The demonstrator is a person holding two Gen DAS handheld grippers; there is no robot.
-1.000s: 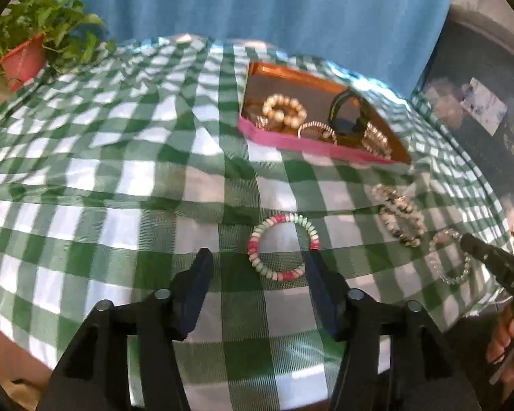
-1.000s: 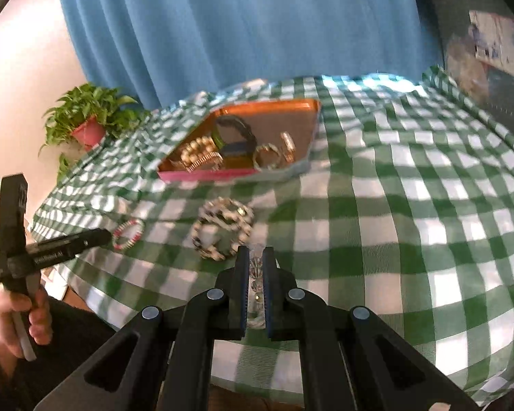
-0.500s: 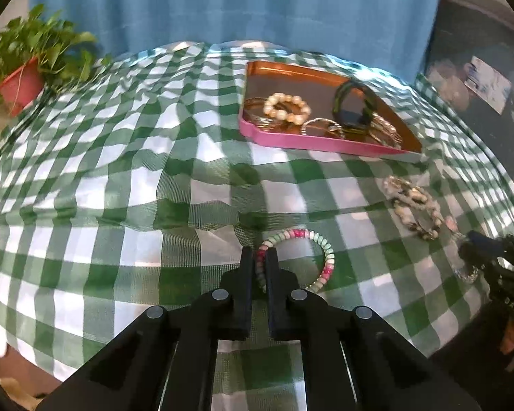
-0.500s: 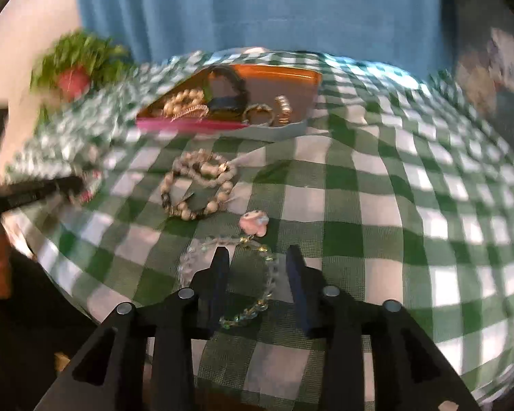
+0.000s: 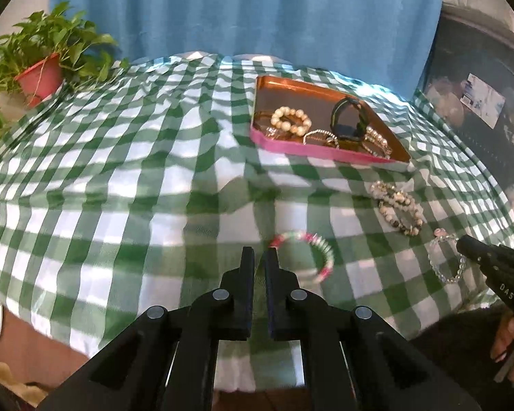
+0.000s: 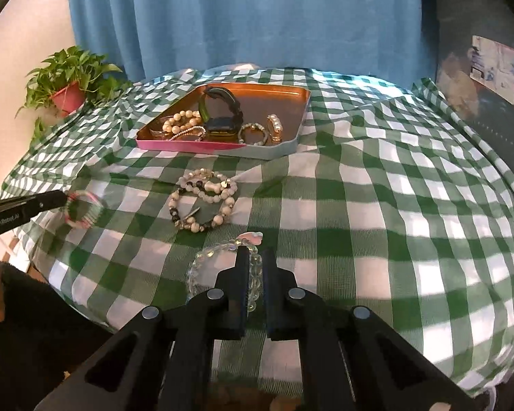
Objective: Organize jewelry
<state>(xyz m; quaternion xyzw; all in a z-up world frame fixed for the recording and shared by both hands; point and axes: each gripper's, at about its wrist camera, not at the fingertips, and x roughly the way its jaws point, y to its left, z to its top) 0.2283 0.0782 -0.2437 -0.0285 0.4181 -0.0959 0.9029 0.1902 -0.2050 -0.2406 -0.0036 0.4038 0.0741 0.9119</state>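
A pink, green and white bead bracelet [image 5: 305, 253] is lying near the desk's [image 5: 120, 178] front edge, on the green checked cloth. The left gripper [image 5: 259, 257] is sitting nearly closed, only a thin slit showing between its jaws, its tip touching the bracelet's left end; whether a bead is pinched there, I cannot tell. A clear crystal bracelet [image 6: 222, 274] with a small pink charm [image 6: 250, 238] is lying at the front right. The right gripper [image 6: 255, 260] is closing narrowly on its right side, with beads showing in the gap between the jaws. Between the two bracelets and the tray [image 6: 267, 152], a cluster of white and dark bead bracelets [image 6: 204, 203] is lying loose. The tray is holding a pearl bracelet [image 5: 291, 120], a black watch [image 5: 349, 121] and thin bangles [image 6: 253, 132].

The right wrist view is showing the tray's pale blue side wall, while the left view is showing only the pink one. A potted plant [image 5: 41, 68] is standing at the far left.
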